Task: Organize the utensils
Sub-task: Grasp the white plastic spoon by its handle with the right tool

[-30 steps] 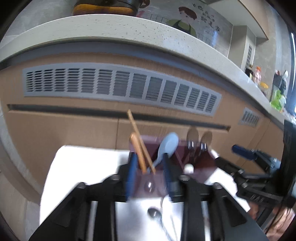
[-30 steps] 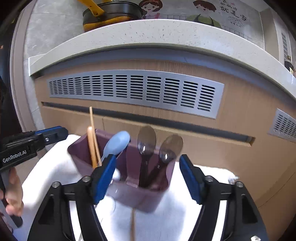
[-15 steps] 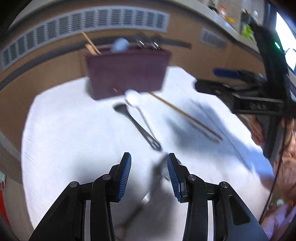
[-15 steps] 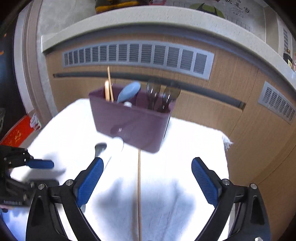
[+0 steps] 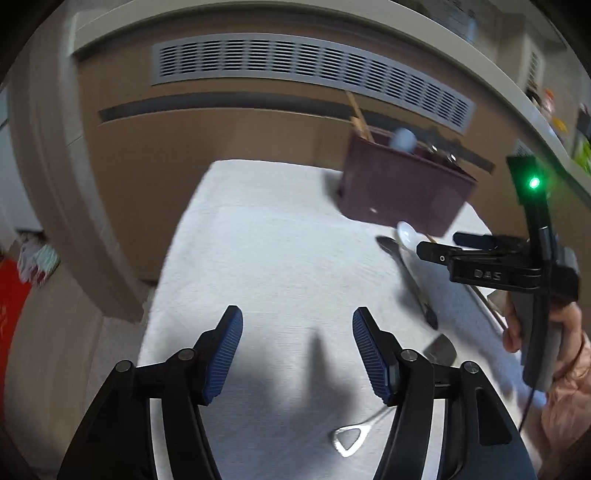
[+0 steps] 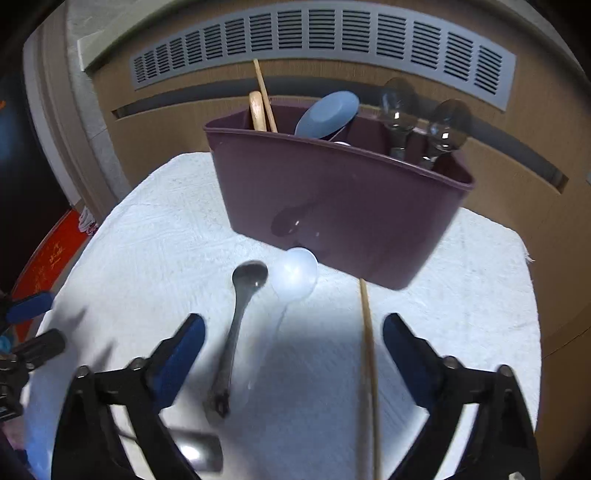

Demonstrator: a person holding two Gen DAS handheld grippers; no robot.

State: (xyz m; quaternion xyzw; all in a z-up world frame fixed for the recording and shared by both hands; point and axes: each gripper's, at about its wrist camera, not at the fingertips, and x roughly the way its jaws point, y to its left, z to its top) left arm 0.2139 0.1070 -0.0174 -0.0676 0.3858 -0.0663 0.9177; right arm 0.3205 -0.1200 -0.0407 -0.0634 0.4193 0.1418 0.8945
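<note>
A dark purple utensil holder stands on a white cloth; it also shows in the left wrist view. It holds chopsticks, a blue spoon and two metal spoons. On the cloth before it lie a metal spoon, a white plastic spoon and a wooden chopstick. My right gripper is open above these. My left gripper is open and empty over bare cloth. A metal utensil with a looped handle lies by its right finger.
A wooden cabinet front with a grey vent grille rises behind the holder, under a pale counter edge. The cloth's left edge drops off to the floor. A red item lies low at left.
My left gripper has swung left off the metal utensil and opened wider. My right gripper has dropped lower and closer to the loose utensils in front of the holder.
</note>
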